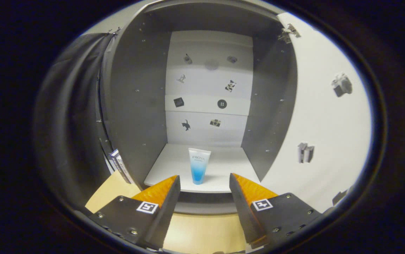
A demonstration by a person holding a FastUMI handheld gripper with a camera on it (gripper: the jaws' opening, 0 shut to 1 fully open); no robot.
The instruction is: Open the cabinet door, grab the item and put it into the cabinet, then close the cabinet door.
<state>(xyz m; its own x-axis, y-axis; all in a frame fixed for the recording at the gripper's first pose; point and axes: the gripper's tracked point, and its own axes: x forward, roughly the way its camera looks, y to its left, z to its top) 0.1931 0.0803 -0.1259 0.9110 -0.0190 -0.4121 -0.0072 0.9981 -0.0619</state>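
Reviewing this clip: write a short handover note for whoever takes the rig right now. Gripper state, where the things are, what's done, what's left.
Gripper: open, holding nothing, fingers apart just in front of the cabinet's shelf edge.
Cosmetic tube: standing cap-down on the cabinet shelf, near its front edge, just beyond the fingers and between their lines, touching neither.
Cabinet door: swung open to the right of the opening.
Done: door opened, tube placed inside.
Left: back the gripper out clear of the tube, then push the door shut.
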